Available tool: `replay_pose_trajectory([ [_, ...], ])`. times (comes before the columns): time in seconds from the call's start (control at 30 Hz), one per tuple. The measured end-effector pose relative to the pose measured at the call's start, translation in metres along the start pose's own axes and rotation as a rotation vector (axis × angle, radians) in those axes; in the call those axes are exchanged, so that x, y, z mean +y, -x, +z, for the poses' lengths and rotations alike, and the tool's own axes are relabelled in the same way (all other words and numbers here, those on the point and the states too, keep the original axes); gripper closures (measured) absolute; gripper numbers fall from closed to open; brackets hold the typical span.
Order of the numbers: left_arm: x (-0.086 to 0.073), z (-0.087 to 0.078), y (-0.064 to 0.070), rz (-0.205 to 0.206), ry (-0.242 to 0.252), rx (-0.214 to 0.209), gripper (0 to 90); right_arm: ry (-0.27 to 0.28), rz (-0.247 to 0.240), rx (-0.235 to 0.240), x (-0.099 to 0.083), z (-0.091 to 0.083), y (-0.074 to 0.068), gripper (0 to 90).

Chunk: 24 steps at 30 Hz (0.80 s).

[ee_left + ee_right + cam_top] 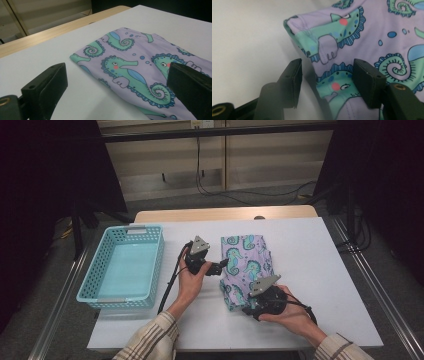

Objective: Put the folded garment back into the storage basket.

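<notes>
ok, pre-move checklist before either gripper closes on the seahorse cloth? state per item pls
1. Left gripper open: ok, jaws wide apart in the left gripper view.
2. Right gripper open: ok, jaws apart.
3. Fabric between the right jaws: ok, a raised fold at the near edge of the seahorse cloth sits in the gap, not yet pinched.
4. Fabric between the left jaws: not ok, one jaw is over the bare white table, the other over the cloth, and the cloth lies flat.
5. Blue basket free to receive: ok, nothing in it.
6. Cloth layers separated at the fold: cannot tell.
</notes>
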<state>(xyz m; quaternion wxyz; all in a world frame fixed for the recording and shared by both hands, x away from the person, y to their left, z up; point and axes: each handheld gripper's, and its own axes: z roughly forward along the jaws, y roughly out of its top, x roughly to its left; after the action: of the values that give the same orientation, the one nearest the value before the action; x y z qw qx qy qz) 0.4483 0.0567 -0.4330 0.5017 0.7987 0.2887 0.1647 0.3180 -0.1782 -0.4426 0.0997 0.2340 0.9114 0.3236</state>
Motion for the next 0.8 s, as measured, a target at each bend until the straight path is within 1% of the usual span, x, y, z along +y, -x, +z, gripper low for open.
replay_pose_trajectory([
  [0.03, 0.0, 0.002, 0.0, -0.006, -0.001, -0.005, 3.4, -0.009, 0.009, -0.01, 0.0, 0.0, 0.0, 44.0],
  [0.07, 0.001, 0.004, -0.001, -0.004, -0.011, -0.004, 3.4, -0.007, 0.009, -0.013, 0.0, 0.0, 0.001, 45.6],
  [0.1, 0.001, 0.005, -0.001, -0.003, -0.008, -0.006, 3.4, -0.002, 0.001, -0.01, 0.0, 0.001, 0.002, 46.4],
  [0.13, 0.001, 0.005, -0.001, -0.003, -0.008, -0.006, 3.5, -0.006, 0.004, -0.013, 0.0, 0.001, 0.002, 47.4],
  [0.17, 0.002, 0.008, -0.002, -0.013, -0.006, 0.001, 3.6, -0.009, 0.003, -0.018, 0.0, 0.001, 0.002, 48.3],
  [0.2, 0.002, 0.009, -0.003, -0.005, -0.01, 0.003, 3.6, -0.008, -0.01, -0.021, 0.0, 0.002, 0.002, 48.1],
  [0.23, 0.003, 0.01, -0.003, -0.009, -0.007, 0.008, 3.6, -0.015, -0.023, -0.021, 0.001, 0.002, 0.001, 48.1],
  [0.27, 0.004, 0.01, -0.003, -0.006, -0.016, 0.012, 3.6, -0.019, -0.033, -0.021, 0.001, 0.002, 0.002, 48.1],
  [0.3, 0.005, 0.011, -0.004, -0.01, -0.012, 0.007, 3.6, -0.012, -0.029, -0.014, 0.001, 0.002, 0.003, 48.1],
  [0.37, 0.006, 0.013, -0.004, -0.013, -0.011, 0.01, 3.6, -0.026, -0.032, -0.013, 0.002, 0.002, 0.003, 49.3],
  [0.4, 0.007, 0.014, -0.005, -0.007, -0.015, 0.009, 3.6, -0.027, -0.027, -0.009, 0.003, 0.002, 0.004, 51.8],
  [0.43, 0.008, 0.015, -0.005, -0.006, -0.021, 0.014, 3.6, -0.028, -0.038, -0.015, 0.004, 0.003, 0.005, 54.9],
  [0.5, 0.01, 0.017, -0.005, -0.02, -0.022, 0.013, 3.6, -0.027, -0.035, -0.025, 0.006, 0.004, 0.006, 61.2],
  [0.53, 0.012, 0.017, -0.004, -0.018, -0.023, 0.012, 3.7, -0.039, -0.028, -0.037, 0.007, 0.004, 0.006, 63.6],
  [0.57, 0.013, 0.018, -0.004, -0.014, -0.014, 0.009, 3.8, -0.041, -0.036, -0.041, 0.008, 0.004, 0.006, 64.2],
  [0.63, 0.016, 0.019, -0.005, -0.024, -0.005, 0.003, 3.8, -0.037, -0.025, -0.036, 0.009, 0.005, 0.007, 68.7],
  [0.7, 0.017, 0.02, -0.006, -0.027, -0.001, 0.008, 3.9, -0.036, -0.019, -0.044, 0.008, 0.004, 0.009, 74.2],
  [0.73, 0.016, 0.022, -0.009, -0.027, -0.012, 0.027, 3.9, -0.033, -0.015, -0.041, 0.008, 0.004, 0.011, 76.3],
  [0.77, 0.015, 0.023, -0.012, -0.033, -0.016, 0.027, 3.8, -0.038, -0.015, -0.049, 0.007, 0.003, 0.012, 77.1],
  [0.8, 0.013, 0.025, -0.014, -0.04, -0.024, 0.035, 3.8, -0.031, -0.003, -0.044, 0.007, 0.004, 0.012, 77.8],
])
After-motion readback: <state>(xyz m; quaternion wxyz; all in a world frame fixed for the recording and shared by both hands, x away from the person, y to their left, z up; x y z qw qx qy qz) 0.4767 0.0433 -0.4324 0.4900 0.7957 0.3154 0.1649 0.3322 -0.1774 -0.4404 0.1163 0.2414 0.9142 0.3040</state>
